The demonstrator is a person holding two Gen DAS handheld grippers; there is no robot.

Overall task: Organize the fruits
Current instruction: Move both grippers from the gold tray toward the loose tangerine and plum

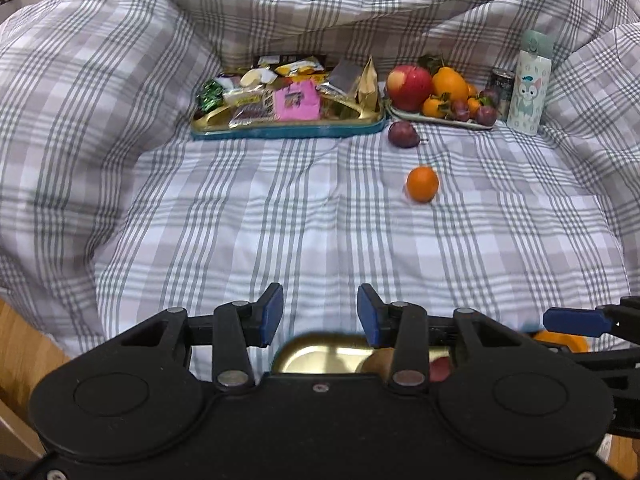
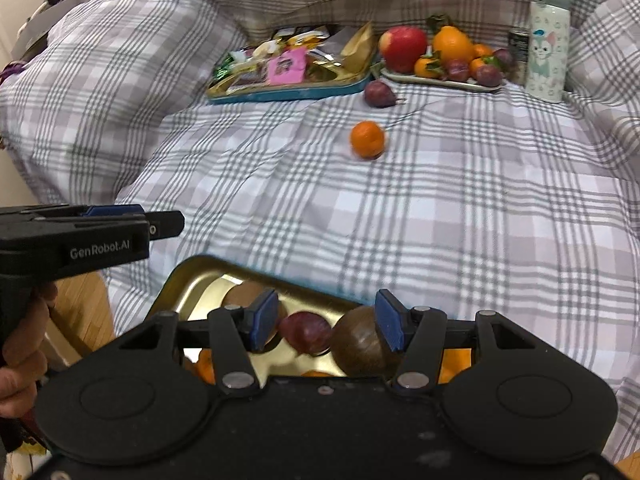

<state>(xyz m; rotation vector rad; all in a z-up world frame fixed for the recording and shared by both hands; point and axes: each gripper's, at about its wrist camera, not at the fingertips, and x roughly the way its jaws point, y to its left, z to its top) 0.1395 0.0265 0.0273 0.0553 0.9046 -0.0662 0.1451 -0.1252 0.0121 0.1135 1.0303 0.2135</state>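
A loose orange (image 1: 422, 184) (image 2: 367, 140) and a purple plum (image 1: 403, 134) (image 2: 379, 94) lie on the checked bedspread. Behind them a pale plate (image 1: 440, 119) (image 2: 440, 80) holds a red apple (image 1: 408, 87), an orange and small fruits. A gold tray (image 2: 192, 284) (image 1: 316, 354) at the near edge holds a plum (image 2: 306, 332), brown fruits (image 2: 356, 344) and orange pieces. My left gripper (image 1: 319, 312) is open and empty above that tray's edge. My right gripper (image 2: 326, 320) is open and empty over the tray's fruits.
A teal-rimmed tin tray (image 1: 288, 130) (image 2: 288, 92) of snack packets sits at the back left of the plate. A pale cartoon bottle (image 1: 528, 88) (image 2: 547, 48) and a dark can (image 1: 502, 84) stand at the back right. Bedding folds rise around. Wooden floor (image 1: 24, 344) shows at left.
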